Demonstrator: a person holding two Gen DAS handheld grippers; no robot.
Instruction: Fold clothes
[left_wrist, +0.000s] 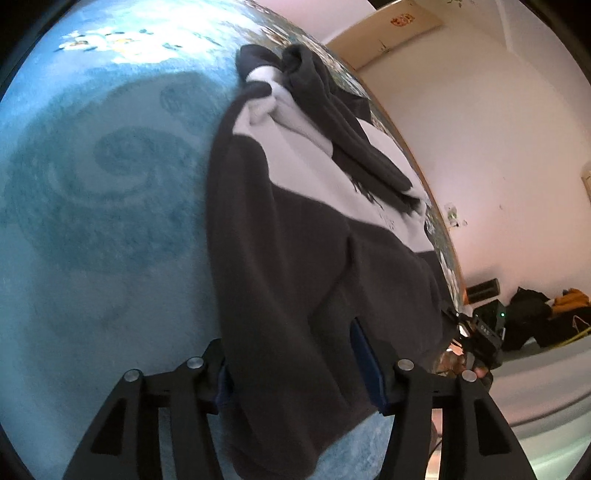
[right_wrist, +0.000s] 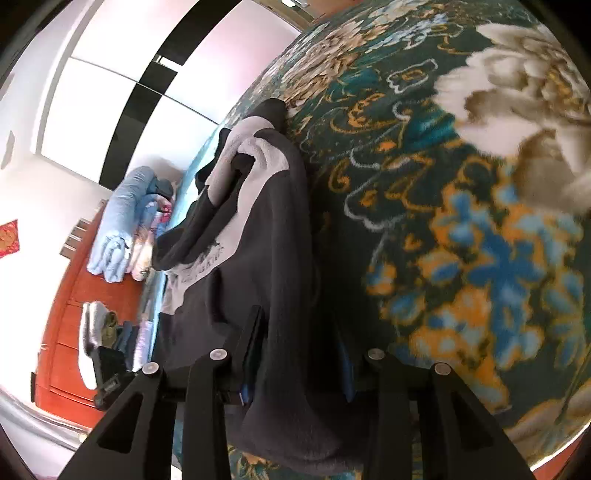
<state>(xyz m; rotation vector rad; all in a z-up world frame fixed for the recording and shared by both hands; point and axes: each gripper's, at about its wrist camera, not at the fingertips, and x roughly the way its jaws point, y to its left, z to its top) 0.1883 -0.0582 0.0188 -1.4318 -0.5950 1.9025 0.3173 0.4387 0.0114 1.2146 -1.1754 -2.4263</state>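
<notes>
A dark grey and white fleece sweatshirt (left_wrist: 295, 258) lies spread on a blue blanket (left_wrist: 92, 203), its sleeves and hood bunched at the far end. My left gripper (left_wrist: 299, 369) has its blue-padded fingers on either side of the near hem, with the fabric draped between them. In the right wrist view the same sweatshirt (right_wrist: 258, 240) hangs between the fingers of my right gripper (right_wrist: 299, 362), which holds the other corner of the hem. My right gripper also shows in the left wrist view (left_wrist: 480, 343), at the garment's right edge.
The blanket has a floral patterned border (right_wrist: 461, 221). Folded blue and pale bedding (right_wrist: 122, 229) lies by a reddish wooden headboard (right_wrist: 70, 314). White walls (left_wrist: 498, 147) stand beyond the bed. A pile of dark and yellow items (left_wrist: 546, 310) lies on the floor.
</notes>
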